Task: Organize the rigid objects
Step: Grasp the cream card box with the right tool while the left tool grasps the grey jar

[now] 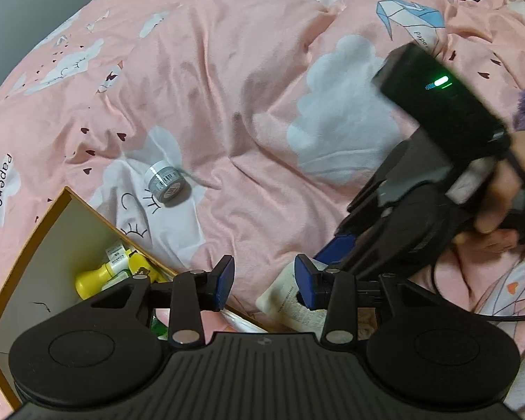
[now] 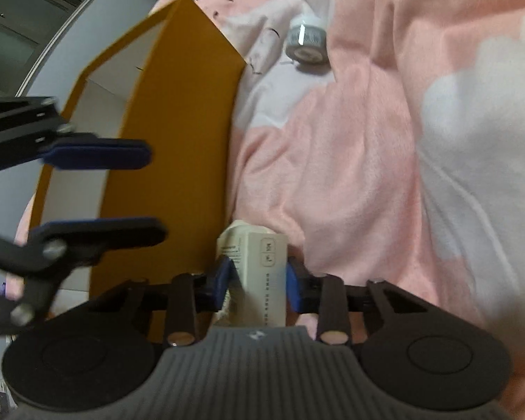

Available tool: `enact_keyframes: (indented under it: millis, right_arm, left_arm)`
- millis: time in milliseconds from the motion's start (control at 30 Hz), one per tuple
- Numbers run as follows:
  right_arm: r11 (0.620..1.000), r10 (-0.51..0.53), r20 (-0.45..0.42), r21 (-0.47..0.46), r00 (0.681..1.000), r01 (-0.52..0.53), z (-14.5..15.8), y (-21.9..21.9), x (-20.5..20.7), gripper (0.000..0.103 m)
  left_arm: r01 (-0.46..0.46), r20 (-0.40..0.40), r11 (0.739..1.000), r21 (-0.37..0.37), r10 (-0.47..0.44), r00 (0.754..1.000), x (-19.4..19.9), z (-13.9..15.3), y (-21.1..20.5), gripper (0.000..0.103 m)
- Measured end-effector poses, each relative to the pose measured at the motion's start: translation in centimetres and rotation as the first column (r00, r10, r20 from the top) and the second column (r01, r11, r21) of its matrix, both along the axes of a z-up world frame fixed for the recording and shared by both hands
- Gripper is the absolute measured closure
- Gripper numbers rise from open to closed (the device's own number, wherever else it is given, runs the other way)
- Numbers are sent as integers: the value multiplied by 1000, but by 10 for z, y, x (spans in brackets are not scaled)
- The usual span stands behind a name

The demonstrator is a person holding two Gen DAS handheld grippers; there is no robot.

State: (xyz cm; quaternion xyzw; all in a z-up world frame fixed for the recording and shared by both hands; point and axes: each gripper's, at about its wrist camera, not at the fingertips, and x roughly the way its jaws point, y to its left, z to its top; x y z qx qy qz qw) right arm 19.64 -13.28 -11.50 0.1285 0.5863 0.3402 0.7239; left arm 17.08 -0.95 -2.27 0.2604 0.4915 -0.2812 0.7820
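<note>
Pink cloud-print bedding (image 1: 248,112) w/ orange box (image 2: 178,133) — right gripper (image 2: 259,281) clamps cream carton (image 2: 262,273) beside box; left gripper (image 1: 264,280) spread wide, empty; grey jar (image 1: 166,183) nearby.

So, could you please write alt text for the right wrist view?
The right gripper holds a cream tube beside an orange box on a pink blanket. A small grey jar lies farther away; the left gripper hangs open over the box.

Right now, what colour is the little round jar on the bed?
Grey, with a white cap: the little round jar shows best in the left wrist view.
</note>
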Motion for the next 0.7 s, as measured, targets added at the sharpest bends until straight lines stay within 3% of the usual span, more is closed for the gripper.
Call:
enact_keyframes:
  millis: [100, 200, 367, 533, 700]
  right_arm:
    - [1000, 6, 57, 15, 998, -6, 20, -3, -2, 77]
    - [999, -2, 175, -36, 985, 8, 47, -8, 1, 77]
    - [991, -48, 295, -105, 954, 82, 74, -23, 28, 77]
    - [982, -90, 341, -127, 936, 140, 76, -28, 66, 77]
    - [972, -111, 373, -154, 921, 179, 58, -25, 91, 77]
  left_arm:
    - [-7, 19, 1000, 1, 7, 1000, 5, 3, 2, 55]
    - [-39, 43, 999, -2, 39, 998, 18, 6, 3, 55]
    - [-74, 87, 997, -17, 76, 993, 47, 5, 0, 55]
    - [-38, 93, 999, 31, 35, 995, 85, -12, -8, 55]
    - [-128, 42, 991, 48, 126, 991, 127, -30, -11, 55]
